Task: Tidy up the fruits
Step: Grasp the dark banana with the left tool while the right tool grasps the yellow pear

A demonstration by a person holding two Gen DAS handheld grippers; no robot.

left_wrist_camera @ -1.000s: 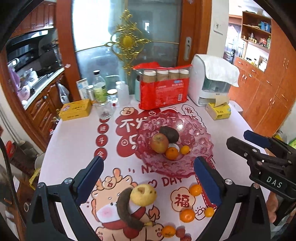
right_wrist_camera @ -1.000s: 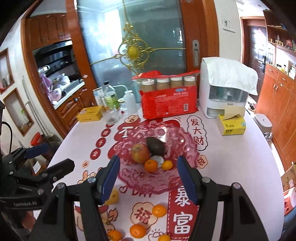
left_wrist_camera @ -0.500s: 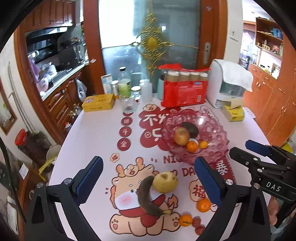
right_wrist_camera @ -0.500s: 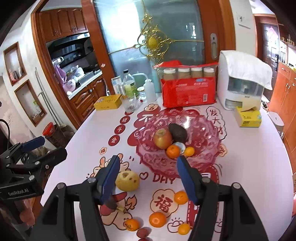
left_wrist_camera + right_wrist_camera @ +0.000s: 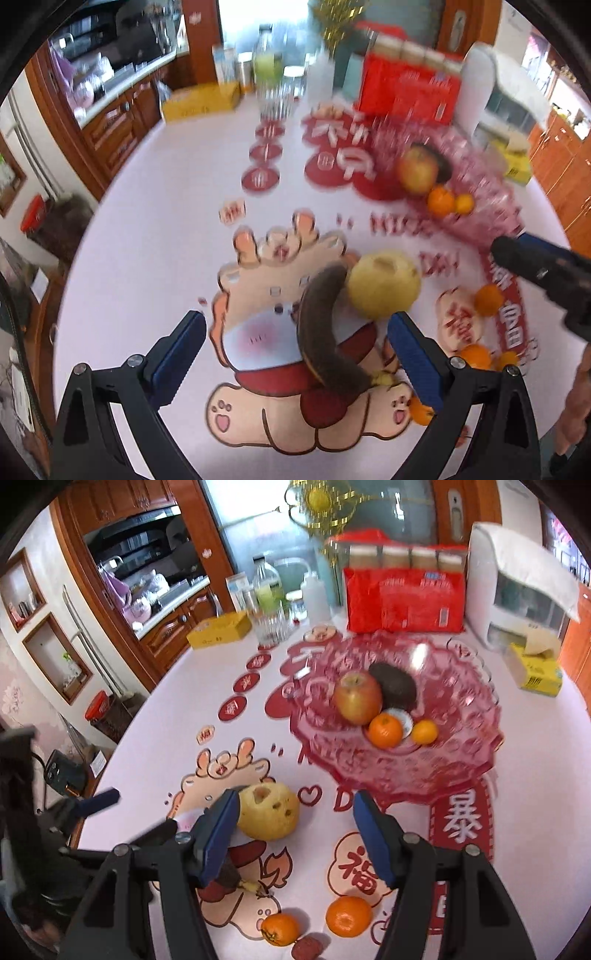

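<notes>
Fruit lies in two groups on the round white table (image 5: 535, 775). Inside the pink glass bowl (image 5: 461, 746) sit four pieces: one apple (image 5: 357, 698), one dark avocado (image 5: 393, 685) touching it from behind, and two oranges (image 5: 385, 730) at the front, with a small white dish (image 5: 406, 718) between the pair. Loose on the table's printed cartoon are one yellow pear (image 5: 267, 810), pitted with brown holes, and one blackened banana (image 5: 325, 332) that curves against the pear's side. Nearer the table edge the right wrist view shows two more oranges (image 5: 347, 915) well apart from the bowl, plus one small reddish fruit (image 5: 306, 950) just beside the smaller of them; the left wrist view, which is blurred, shows about four small orange fruits in that area. Left gripper (image 5: 295, 358) has its jaws spread wide, with the banana and the edge of the pear lying between them and neither pad touching. Right gripper (image 5: 295, 834) also stands spread and holds nothing; its left pad overlaps the pear's edge in the picture, but whether it touches I cannot tell. At the back of the table stand one red package (image 5: 404, 602), one yellow box (image 5: 219, 629), one white appliance (image 5: 517, 590), one tissue box (image 5: 539, 670) and a cluster of bottles and jars (image 5: 273, 598).
</notes>
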